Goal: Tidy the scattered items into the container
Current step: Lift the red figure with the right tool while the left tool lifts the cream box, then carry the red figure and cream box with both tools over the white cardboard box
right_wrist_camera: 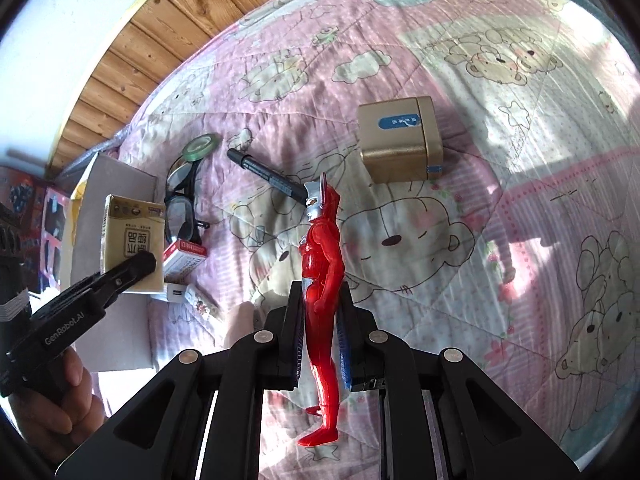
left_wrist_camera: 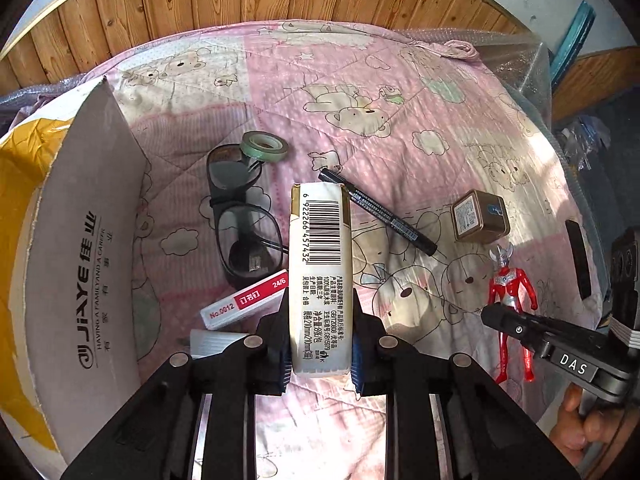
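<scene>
- My left gripper (left_wrist_camera: 320,336) is clamped on a white tissue pack (left_wrist_camera: 320,272), barcode side facing the camera, held off the pink quilt (left_wrist_camera: 400,92).
- My right gripper (right_wrist_camera: 320,344) is closed around a red toy figure (right_wrist_camera: 322,280), pinching it about the waist; its head points away from me and its feet hang toward the camera.
- Taking the tissue pack as landmark: just left of it lie a red-and-white staple box (left_wrist_camera: 244,300) and black glasses (left_wrist_camera: 240,216), with a green tape roll (left_wrist_camera: 264,146) resting on the far lens.
- A black marker (left_wrist_camera: 378,212) runs diagonally from behind the pack's far end off to its right; farther right sits a gold tin (left_wrist_camera: 480,216).
- Well left of the pack stands the cardboard box (left_wrist_camera: 92,248), its flap upright; I can't tell what is inside it.
</scene>
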The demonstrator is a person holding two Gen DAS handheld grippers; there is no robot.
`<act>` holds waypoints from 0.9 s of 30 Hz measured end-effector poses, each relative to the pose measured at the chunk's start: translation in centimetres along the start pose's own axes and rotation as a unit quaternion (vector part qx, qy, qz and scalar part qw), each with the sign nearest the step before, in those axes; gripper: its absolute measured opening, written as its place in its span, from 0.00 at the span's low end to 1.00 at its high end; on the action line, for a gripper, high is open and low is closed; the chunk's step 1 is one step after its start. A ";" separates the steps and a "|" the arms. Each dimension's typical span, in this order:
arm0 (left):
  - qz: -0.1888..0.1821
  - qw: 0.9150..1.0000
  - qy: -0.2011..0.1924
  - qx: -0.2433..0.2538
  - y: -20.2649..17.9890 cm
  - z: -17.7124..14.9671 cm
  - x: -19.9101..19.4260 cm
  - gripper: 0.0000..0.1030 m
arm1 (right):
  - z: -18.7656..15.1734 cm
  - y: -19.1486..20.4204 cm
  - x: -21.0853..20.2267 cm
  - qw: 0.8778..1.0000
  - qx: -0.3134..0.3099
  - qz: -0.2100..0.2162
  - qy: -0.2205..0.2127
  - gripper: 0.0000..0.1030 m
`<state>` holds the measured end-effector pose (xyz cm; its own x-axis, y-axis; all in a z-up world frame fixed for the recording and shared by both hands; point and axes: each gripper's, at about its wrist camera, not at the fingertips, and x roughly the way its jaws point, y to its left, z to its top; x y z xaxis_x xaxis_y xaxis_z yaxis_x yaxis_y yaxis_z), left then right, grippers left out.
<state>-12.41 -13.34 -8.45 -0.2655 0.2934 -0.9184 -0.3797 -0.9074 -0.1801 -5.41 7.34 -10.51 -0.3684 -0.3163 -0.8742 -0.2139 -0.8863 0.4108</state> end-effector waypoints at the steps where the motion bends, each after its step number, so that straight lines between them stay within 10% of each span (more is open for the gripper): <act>1: 0.003 1.000 -0.002 -0.001 0.1 -0.2 -0.4 0.22 | 0.0 0.5 -0.3 1.000 -0.006 0.001 -0.002 0.15; 27: 0.001 0.996 -0.070 -0.057 3.9 -1.4 -8.2 0.22 | 0.7 12.5 -3.4 0.988 -0.151 -0.008 -0.017 0.15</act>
<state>-10.53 -19.74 -2.10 -0.3895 0.3240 -0.8622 -0.2779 -0.9338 -0.2254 -7.51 -2.41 -2.21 -0.3988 -0.2951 -0.8683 0.0589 -0.9531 0.2969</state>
